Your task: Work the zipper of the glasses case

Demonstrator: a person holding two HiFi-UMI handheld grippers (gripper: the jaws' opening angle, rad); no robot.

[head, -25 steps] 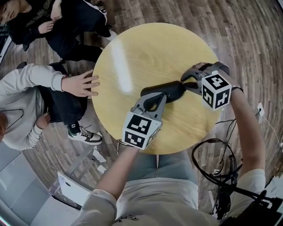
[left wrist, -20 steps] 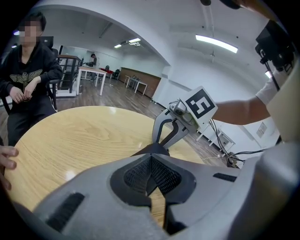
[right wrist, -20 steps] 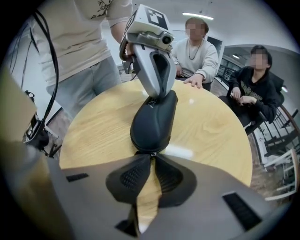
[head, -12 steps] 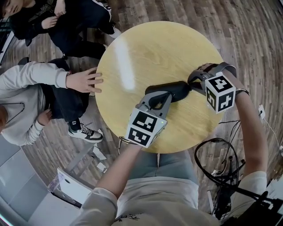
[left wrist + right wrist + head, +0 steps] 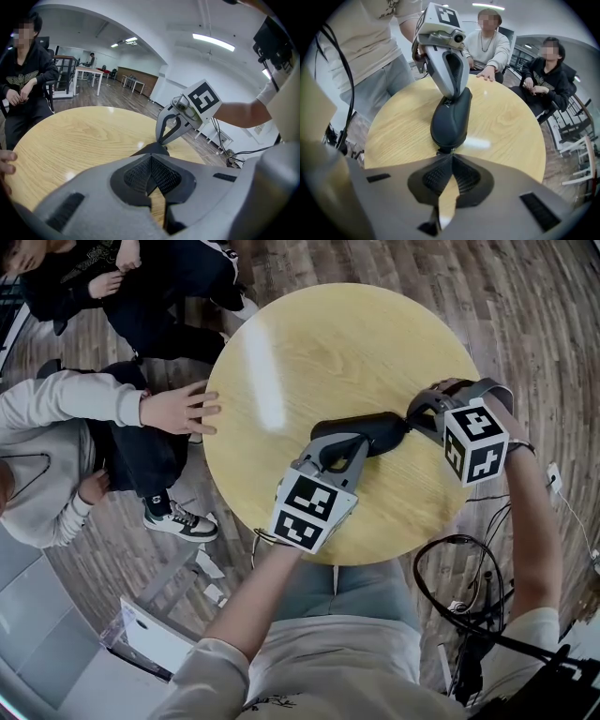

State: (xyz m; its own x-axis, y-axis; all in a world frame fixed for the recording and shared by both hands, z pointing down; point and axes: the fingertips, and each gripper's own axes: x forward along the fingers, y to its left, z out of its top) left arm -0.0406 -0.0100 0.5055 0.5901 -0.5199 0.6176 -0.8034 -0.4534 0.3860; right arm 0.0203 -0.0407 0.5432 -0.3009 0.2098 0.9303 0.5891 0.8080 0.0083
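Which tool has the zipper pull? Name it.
The right tool, shut on the pull at the case's end; the left tool clamps the other end.

The round desk (image 5: 281, 352) of pale wood stands on a floor (image 5: 525, 324) of dark planks. A dark glasses case (image 5: 361, 434) lies flat on it, right of the middle, its length running out toward the right edge. At the left edge a seated person's hand (image 5: 178, 411) rests with fingers spread on the wood. A streak of glare crosses the top, left of the middle.
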